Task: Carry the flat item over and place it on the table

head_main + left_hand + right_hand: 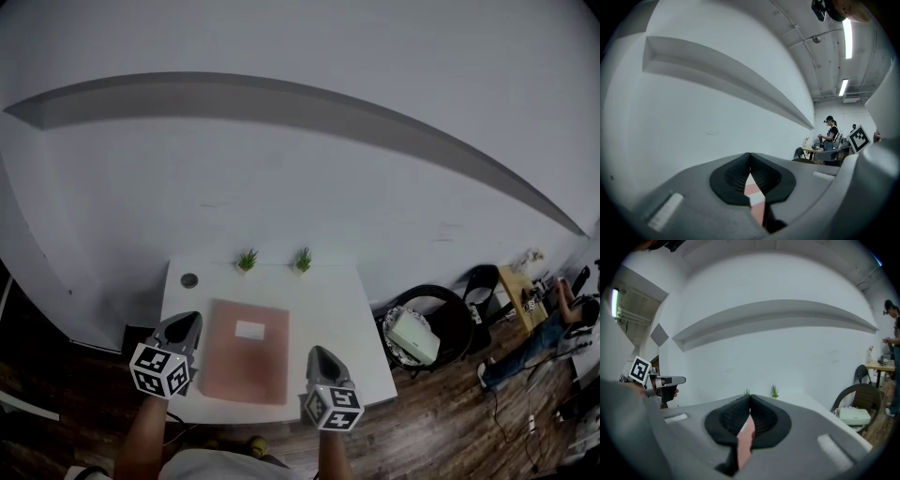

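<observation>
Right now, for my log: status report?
Left gripper, right gripper shut, empty. Pink flat packet lies on white table. Two small plants behind it, nothing blocking.

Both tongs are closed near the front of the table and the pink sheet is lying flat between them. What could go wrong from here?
1. The pink flat item lies close to the near edge of the table, with the left tongs and right tongs shut on either side. A sideways brush might slide it off.
2. Pushing it forward with shut tongs could drive it towards the two small plants.
</observation>
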Demonstrator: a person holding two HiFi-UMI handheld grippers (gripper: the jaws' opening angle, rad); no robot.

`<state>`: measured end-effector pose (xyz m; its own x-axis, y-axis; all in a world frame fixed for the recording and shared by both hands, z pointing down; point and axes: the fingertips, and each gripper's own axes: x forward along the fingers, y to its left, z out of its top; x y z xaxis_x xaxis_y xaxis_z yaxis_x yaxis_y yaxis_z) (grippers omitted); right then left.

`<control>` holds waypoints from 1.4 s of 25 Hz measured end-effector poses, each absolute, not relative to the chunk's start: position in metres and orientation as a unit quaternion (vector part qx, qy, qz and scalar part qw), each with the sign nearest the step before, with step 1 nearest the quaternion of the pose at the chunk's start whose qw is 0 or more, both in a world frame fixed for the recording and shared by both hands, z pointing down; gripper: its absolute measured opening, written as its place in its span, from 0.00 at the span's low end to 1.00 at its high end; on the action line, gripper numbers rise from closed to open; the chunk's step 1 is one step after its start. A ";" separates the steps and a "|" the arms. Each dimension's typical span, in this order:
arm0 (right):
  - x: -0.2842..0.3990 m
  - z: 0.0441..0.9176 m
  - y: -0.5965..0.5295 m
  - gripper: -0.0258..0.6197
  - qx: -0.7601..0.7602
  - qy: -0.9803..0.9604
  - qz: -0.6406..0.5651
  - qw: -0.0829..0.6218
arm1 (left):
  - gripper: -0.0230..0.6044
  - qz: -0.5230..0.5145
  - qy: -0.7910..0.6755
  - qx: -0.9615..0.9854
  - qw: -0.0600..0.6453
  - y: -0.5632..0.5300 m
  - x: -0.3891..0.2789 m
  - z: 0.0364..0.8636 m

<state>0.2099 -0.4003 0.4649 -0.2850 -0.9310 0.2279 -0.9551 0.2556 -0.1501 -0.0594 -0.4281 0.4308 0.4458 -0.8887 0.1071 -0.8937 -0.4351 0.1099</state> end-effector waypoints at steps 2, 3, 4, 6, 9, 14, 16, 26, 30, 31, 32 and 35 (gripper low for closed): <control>0.211 0.457 -0.403 0.04 0.596 -0.793 0.121 0.040 | 0.05 0.012 -0.527 0.847 0.067 -0.430 -0.061 0.424; 0.213 0.453 -0.404 0.04 0.596 -0.794 0.117 0.037 | 0.05 0.011 -0.527 0.847 0.062 -0.431 -0.061 0.421; 0.213 0.450 -0.405 0.04 0.596 -0.794 0.113 0.034 | 0.05 0.010 -0.528 0.847 0.057 -0.431 -0.062 0.418; 0.214 0.444 -0.408 0.04 0.594 -0.797 0.108 0.028 | 0.05 0.009 -0.530 0.847 0.045 -0.432 -0.063 0.411; 0.215 0.437 -0.410 0.04 0.591 -0.800 0.099 0.022 | 0.05 0.008 -0.531 0.847 0.029 -0.433 -0.063 0.404; 0.215 0.425 -0.417 0.04 0.589 -0.805 0.074 0.020 | 0.05 0.003 -0.534 0.846 0.011 -0.433 -0.065 0.392; 0.215 0.423 -0.418 0.04 0.585 -0.808 0.069 0.022 | 0.05 0.011 -0.531 0.847 0.003 -0.435 -0.066 0.391; 0.219 0.418 -0.421 0.04 0.586 -0.807 0.069 0.013 | 0.05 0.014 -0.527 0.850 -0.005 -0.439 -0.066 0.387; 0.220 0.417 -0.420 0.04 0.589 -0.805 0.068 0.013 | 0.05 0.012 -0.531 0.847 -0.006 -0.439 -0.069 0.388; 0.221 0.417 -0.420 0.04 0.590 -0.804 0.069 0.012 | 0.05 0.011 -0.533 0.846 -0.007 -0.439 -0.070 0.386; 0.221 0.417 -0.421 0.04 0.591 -0.804 0.069 0.012 | 0.05 0.011 -0.533 0.846 -0.008 -0.440 -0.071 0.385; 0.220 0.417 -0.422 0.04 0.591 -0.804 0.068 0.010 | 0.05 0.009 -0.533 0.846 -0.011 -0.442 -0.074 0.384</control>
